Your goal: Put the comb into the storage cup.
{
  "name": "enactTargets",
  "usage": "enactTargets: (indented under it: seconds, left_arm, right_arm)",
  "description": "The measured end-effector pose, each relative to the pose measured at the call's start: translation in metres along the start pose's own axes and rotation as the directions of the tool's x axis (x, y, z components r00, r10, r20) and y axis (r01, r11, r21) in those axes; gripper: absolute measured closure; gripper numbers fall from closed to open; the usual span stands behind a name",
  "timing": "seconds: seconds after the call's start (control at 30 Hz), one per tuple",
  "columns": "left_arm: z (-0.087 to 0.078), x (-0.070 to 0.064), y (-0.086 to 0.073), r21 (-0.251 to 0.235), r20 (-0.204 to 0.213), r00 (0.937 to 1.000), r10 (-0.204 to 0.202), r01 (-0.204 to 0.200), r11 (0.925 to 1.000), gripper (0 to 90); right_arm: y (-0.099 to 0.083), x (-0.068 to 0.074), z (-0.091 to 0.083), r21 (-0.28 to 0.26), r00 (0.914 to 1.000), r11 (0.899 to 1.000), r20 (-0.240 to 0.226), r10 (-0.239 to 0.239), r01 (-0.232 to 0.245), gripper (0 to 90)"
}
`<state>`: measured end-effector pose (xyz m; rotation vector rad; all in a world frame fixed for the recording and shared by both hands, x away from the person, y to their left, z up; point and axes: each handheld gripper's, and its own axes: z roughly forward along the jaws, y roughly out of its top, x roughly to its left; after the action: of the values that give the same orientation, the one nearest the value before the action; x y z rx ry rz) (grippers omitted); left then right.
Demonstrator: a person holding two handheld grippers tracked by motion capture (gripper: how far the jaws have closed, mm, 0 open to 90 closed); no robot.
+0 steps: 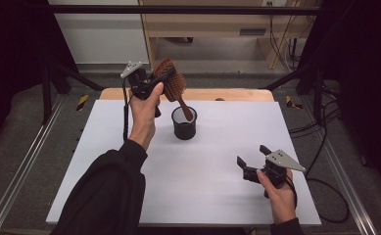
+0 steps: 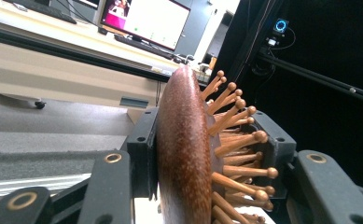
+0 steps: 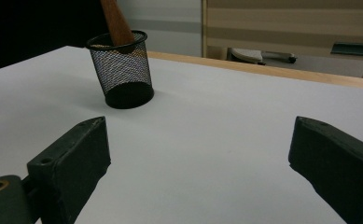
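A brown wooden hairbrush point(image 1: 172, 84) is held up over the table's far middle, its handle end dipping into a black mesh cup point(image 1: 184, 123). My left gripper point(image 1: 159, 81) is shut on the brush head; in the left gripper view the jaws press its smooth back and peg side point(image 2: 188, 154). My right gripper point(image 1: 252, 155) hovers low near the table's front right, open, with nothing between its jaws. In the right gripper view the mesh cup point(image 3: 121, 74) stands ahead to the left with the brush handle point(image 3: 117, 22) leaning on its rim.
The white table top point(image 1: 129, 161) has a wooden strip point(image 1: 237, 94) along its far edge. Cables trail off the right side point(image 1: 325, 147). A wooden cabinet point(image 1: 217, 24) stands beyond the table.
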<state>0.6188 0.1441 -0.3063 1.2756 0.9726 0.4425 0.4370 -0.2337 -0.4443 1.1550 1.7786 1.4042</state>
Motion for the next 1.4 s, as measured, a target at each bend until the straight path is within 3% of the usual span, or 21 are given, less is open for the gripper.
enactTargets:
  seconds: [0.33,0.5,0.97,1.13,1.4]
  left_arm:
    - [0.007,0.002,-0.014,0.032,-0.003,1.0,0.007,-0.006,0.9995,50.6]
    - [0.009,0.003,-0.02,0.053,-0.012,0.9995,0.03,-0.029,0.9982,50.6]
    - [0.011,0.013,-0.034,0.077,-0.026,0.9994,0.023,-0.021,0.9968,50.5]
    - [0.013,0.016,-0.04,0.076,-0.021,0.9997,-0.008,0.01,0.9971,50.5]
    - [0.015,0.016,-0.048,0.084,-0.022,0.9996,-0.018,0.02,0.9962,50.4]
  right_arm:
    - [-0.001,0.0,0.002,0.014,0.9999,1.0,-0.011,0.002,-0.002,5.5]
    - [-0.001,0.0,0.001,0.012,0.9999,1.0,-0.01,0.0,0.0,5.5]
    - [-0.001,0.001,0.003,0.024,0.9999,1.0,-0.016,0.004,-0.003,4.7]
    - [-0.002,0.002,0.004,0.032,0.9997,0.999,-0.025,0.001,0.0,4.9]
    - [-0.002,0.002,0.005,0.039,0.9995,0.999,-0.031,0.0,0.001,4.8]
